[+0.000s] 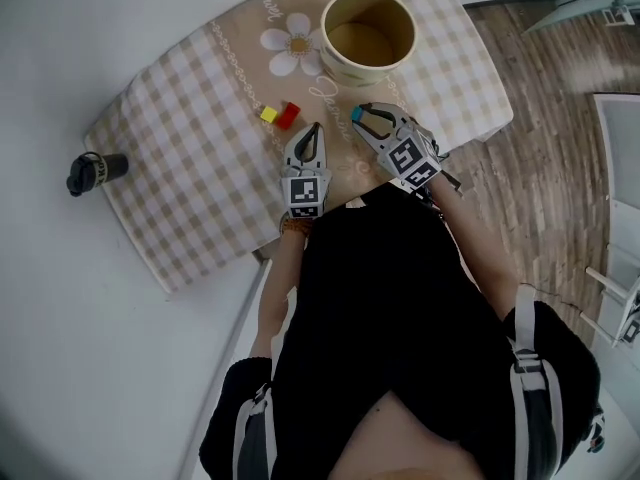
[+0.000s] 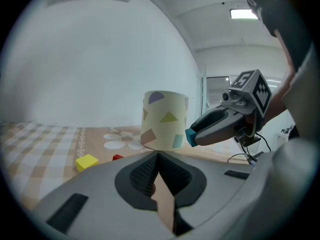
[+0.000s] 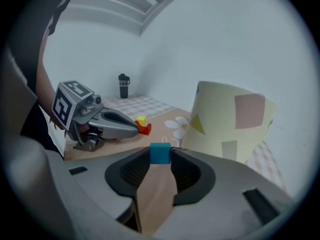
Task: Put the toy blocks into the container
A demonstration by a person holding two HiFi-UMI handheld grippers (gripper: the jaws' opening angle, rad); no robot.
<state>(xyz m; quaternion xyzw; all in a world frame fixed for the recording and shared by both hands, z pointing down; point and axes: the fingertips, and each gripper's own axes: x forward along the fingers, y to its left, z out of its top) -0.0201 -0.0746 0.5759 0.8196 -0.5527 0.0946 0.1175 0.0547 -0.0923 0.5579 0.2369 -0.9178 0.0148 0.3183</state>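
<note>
My right gripper (image 1: 358,115) is shut on a small blue block (image 3: 160,153), pinched at the jaw tips, just short of the cream container (image 1: 367,34) with coloured shapes on its wall (image 3: 227,121). The blue block (image 2: 190,136) also shows in the left gripper view, beside the container (image 2: 163,120). My left gripper (image 1: 313,132) is shut with nothing between its jaws, close to the right gripper's left. A yellow block (image 1: 268,114) and a red block (image 1: 287,116) lie together on the checked cloth (image 1: 190,138), left of the left gripper.
A dark bottle (image 1: 93,171) lies on the white table at the cloth's left corner. The cloth's right edge (image 1: 495,98) drops to a wooden floor. The person's dark torso fills the lower head view.
</note>
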